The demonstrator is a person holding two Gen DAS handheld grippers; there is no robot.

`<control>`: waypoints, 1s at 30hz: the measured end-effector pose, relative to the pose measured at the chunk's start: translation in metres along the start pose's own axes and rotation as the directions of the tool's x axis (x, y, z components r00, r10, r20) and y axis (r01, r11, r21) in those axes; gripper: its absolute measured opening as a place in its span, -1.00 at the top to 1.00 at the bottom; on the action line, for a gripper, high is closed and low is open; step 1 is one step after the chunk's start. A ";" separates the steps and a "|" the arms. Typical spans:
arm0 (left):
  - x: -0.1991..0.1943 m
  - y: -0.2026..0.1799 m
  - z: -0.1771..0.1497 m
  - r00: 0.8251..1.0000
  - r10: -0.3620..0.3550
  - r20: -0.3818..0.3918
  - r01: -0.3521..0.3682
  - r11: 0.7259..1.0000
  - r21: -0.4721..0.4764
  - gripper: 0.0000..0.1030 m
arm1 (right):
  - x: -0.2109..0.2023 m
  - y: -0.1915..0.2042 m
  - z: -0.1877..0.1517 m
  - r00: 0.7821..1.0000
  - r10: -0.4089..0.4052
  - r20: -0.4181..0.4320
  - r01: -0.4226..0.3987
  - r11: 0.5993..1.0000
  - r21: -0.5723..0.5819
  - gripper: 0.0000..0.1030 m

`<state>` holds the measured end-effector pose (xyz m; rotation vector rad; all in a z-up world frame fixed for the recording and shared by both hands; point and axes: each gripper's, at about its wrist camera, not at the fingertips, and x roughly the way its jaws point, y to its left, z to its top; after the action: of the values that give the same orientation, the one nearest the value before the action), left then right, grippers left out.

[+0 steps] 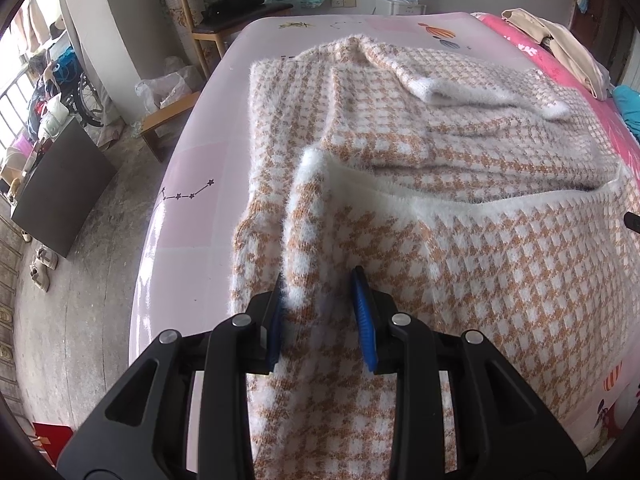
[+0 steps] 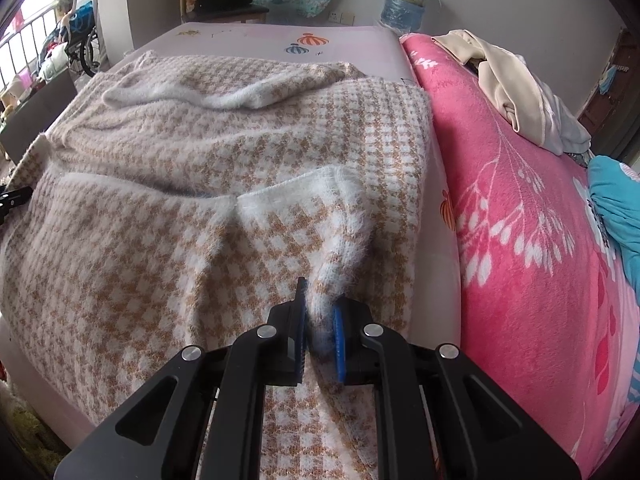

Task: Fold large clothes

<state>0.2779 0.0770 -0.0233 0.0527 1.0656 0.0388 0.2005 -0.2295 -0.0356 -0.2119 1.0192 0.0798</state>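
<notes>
- The sweater [image 1: 420, 208], a fluffy houndstooth knit in tan and white, lies spread over the bed [image 1: 188, 184], its bottom part doubled up toward the sleeves, which are folded across the chest.
- The left gripper [image 1: 320, 300] has its jaws fairly wide apart with a ridge of knit bunched between them; whether the pads actually press it I cannot tell.
- The right gripper [image 2: 320, 320] is nearly closed, pinching a fold near the white hem [image 2: 320, 196].
- The knit looks soft, limp and bulky; it probably sags and stretches, so taking hold at the thicker hem corners seems safest.
- The left side runs close to the bed's left edge; the right side lies just beside the pink blanket [image 2: 540, 260].
- Open sheet remains beyond the collar, toward the bed's far edge.
</notes>
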 end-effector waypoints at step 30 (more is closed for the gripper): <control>0.000 -0.010 0.010 0.997 0.044 -0.069 -0.045 0.999 -0.007 0.75 | 0.003 -0.013 -0.005 0.996 0.082 0.027 -0.083 0.996 0.031 0.78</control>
<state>0.2866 0.0669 -0.0196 0.0678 1.1332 0.0856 0.2005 -0.2435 -0.0391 -0.1395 1.0025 0.1407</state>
